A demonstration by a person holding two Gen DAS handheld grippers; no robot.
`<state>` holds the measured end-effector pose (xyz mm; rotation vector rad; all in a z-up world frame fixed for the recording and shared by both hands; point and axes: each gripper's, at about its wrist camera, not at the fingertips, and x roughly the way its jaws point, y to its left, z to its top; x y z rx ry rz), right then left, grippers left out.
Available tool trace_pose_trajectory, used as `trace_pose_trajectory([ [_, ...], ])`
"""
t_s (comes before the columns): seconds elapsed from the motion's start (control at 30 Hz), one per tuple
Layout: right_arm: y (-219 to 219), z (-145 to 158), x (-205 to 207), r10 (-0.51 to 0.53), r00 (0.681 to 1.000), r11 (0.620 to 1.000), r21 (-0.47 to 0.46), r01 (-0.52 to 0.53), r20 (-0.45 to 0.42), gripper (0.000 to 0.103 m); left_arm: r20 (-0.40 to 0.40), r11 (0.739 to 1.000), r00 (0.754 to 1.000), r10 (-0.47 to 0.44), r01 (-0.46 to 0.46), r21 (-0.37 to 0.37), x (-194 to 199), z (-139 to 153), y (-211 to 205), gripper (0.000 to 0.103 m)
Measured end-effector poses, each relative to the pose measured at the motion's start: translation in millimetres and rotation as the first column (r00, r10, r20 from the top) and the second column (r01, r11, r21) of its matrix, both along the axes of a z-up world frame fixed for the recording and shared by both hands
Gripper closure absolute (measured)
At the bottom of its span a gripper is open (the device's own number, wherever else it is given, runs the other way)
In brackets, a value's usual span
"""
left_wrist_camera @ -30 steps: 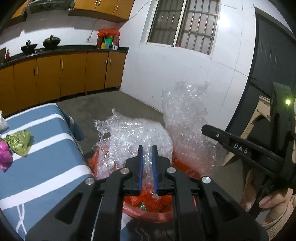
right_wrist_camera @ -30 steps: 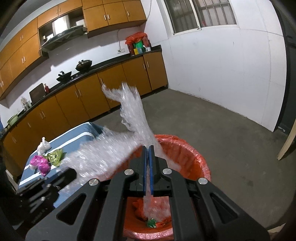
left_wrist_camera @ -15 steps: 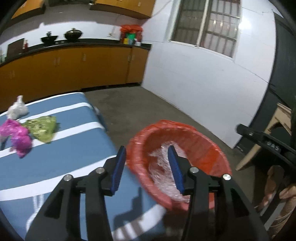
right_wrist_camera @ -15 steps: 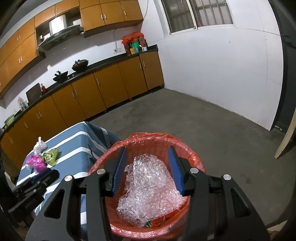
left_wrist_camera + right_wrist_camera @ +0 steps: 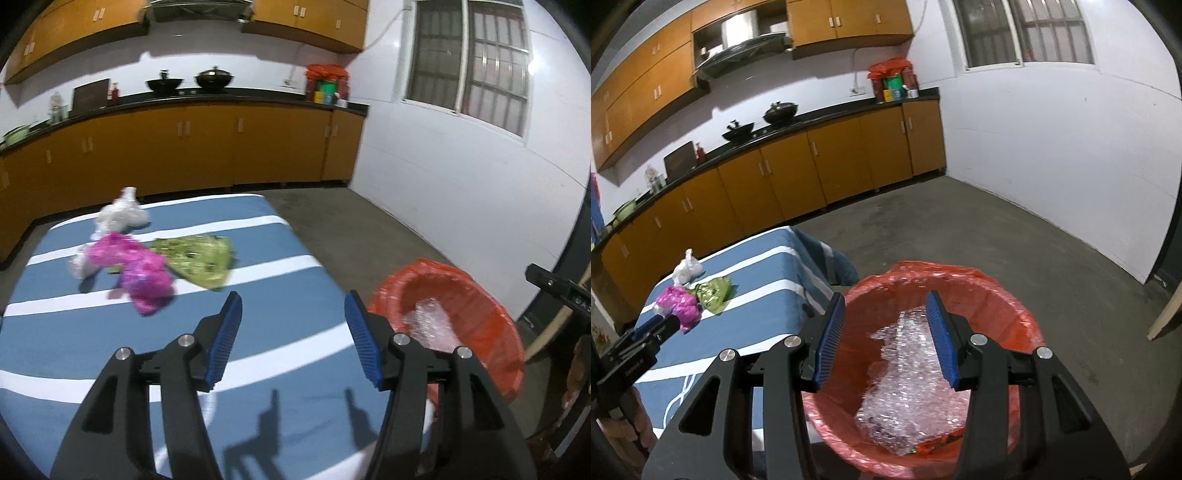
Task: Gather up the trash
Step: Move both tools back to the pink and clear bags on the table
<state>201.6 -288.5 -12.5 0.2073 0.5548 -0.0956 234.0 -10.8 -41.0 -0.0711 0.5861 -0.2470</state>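
Left gripper (image 5: 293, 334): jaws spread wide, blue pads (image 5: 225, 338) bare, nothing held. It hangs above the near part of the table (image 5: 288, 295), which carries a blue cloth with white stripes. Shadows of both fingers fall on the cloth below.

Trash on the table: a pink wrapper (image 5: 138, 267), a green wrapper (image 5: 201, 258) and a white bag (image 5: 118, 216) lie clustered on the far left part of the cloth. Pink and green touch; the white bag sits just behind the pink. All three lie ahead of the left gripper and to its left, apart from both pads. The pink wrapper is the nearest, beyond the left pad tip.

Bin (image 5: 476, 295): lined in red, standing on the floor just beside the table's right edge, to the right of the left gripper. Bubble wrap (image 5: 432, 326) lies inside.

Right gripper (image 5: 886, 338): jaws likewise wide apart, nothing gripped. It hangs directly above the bin (image 5: 1015, 306); in the right wrist view the bubble wrap (image 5: 908, 376) shows between and below the pads, clear of them. Small coloured scraps lie at the bin's bottom under the wrap; their kind cannot be told.

From the right wrist view the pink wrapper (image 5: 681, 304), green wrapper (image 5: 713, 293) and white bag (image 5: 687, 269) sit well to the left, at the table's (image 5: 768, 295) far end.
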Motion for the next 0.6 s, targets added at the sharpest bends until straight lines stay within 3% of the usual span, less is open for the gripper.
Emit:
trace_pose_trajectory([
  [0.4,70.4,5.2,28.5,0.16,0.987,0.987,-0.021,-0.16,-0.008,0.056,-0.002,0.984,0.985,0.175,-0.174,0.027,-3.7,-6.8,81.3,0.043],
  [0.6,124.5,11.5,50.3,0.283,0.959,0.959,-0.026,-0.283,0.001,0.056,0.026,0.956,0.957,0.288,-0.289,0.06,-10.4,-6.2,128.8,0.035],
])
